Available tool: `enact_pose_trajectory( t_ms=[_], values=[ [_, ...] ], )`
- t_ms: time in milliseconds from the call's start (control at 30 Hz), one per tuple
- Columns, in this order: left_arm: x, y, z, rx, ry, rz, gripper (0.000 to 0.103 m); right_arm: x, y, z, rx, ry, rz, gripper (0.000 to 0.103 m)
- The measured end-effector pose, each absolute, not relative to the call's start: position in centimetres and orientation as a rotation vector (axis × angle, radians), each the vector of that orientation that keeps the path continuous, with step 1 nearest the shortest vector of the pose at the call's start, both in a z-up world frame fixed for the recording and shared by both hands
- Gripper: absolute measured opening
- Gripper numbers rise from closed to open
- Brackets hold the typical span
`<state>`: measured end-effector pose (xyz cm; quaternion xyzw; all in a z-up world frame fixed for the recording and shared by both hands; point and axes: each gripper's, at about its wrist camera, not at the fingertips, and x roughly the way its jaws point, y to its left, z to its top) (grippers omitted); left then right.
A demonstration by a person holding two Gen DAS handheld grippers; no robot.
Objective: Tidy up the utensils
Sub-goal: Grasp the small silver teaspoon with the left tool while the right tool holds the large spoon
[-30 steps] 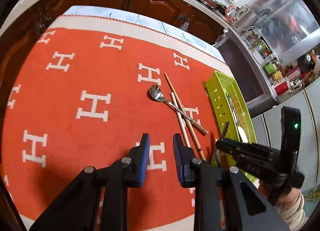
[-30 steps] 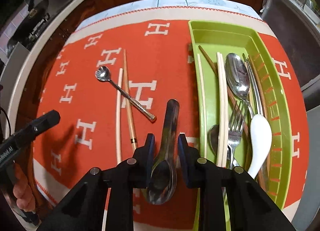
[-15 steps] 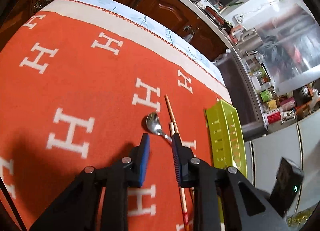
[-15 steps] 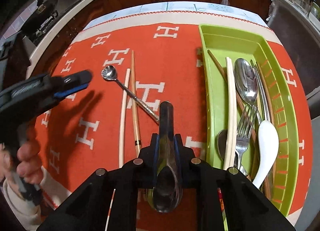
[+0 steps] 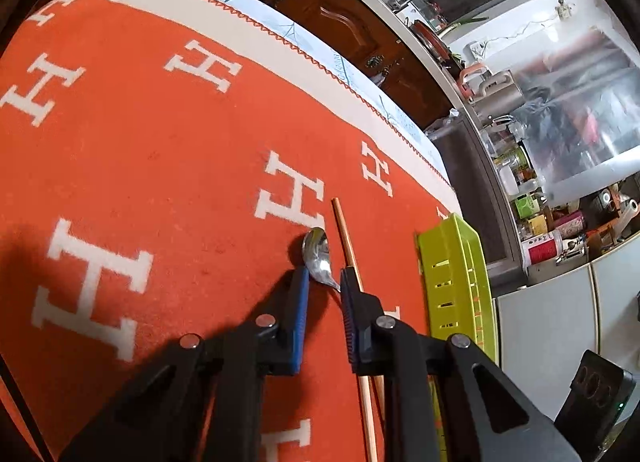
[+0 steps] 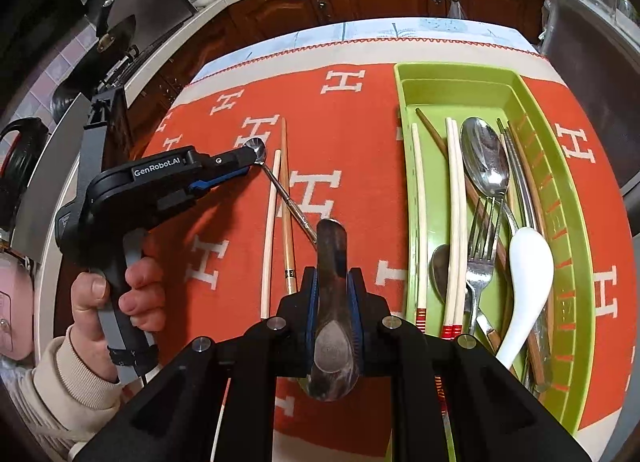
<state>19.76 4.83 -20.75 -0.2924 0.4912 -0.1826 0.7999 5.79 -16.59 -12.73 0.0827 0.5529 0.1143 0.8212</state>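
- Steel first: my right gripper (image 6: 334,286) is clamped on a dark metal spoon (image 6: 332,302), pads pressing its handle just above the bowl, lifted over the orange cloth (image 6: 352,150) beside the green tray (image 6: 576,262).
- My left gripper (image 5: 323,282) has just been narrowing its jaws; they straddle the small silver spoon (image 5: 316,256) at its neck, with a gap showing on both sides, so nothing is gripped yet.
- Risk on the left: that spoon lies across the wooden chopstick (image 5: 348,246). If I close here, I judge the right-hand finger could catch the chopstick too, or the thin neck could slip out and skid.
- Risk on the right: the held spoon is pinched off-centre, so it may swing and clip the tray wall when I carry it over.
- Only the right wrist view shows the tray's contents, a white spoon (image 6: 528,286), a fork (image 6: 482,254) and chopsticks, plus the pale chopstick (image 6: 270,222) on the cloth.
- Only the left wrist view shows the gap at my left pads.
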Motion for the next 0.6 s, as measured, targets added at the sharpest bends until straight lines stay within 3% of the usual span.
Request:
enact_pose_trajectory(
  t_ms=[333, 433, 600],
  values=[
    [20.0, 3.4, -19.8, -0.499, 1.023, -0.341, 0.015, 5.5, -17.1, -12.8, 0.195, 1.164, 0.258, 0.014],
    [20.5, 3.1, -19.5, -0.450, 1.045, -0.293, 0.004, 5.3, -17.1, -12.7, 0.188, 1.162, 0.257, 0.014],
    [20.8, 2.5, -19.3, -0.414, 1.039, -0.266, 0.000, 4.9, -16.8, -12.8, 0.182, 1.157, 0.258, 0.014]
  ],
)
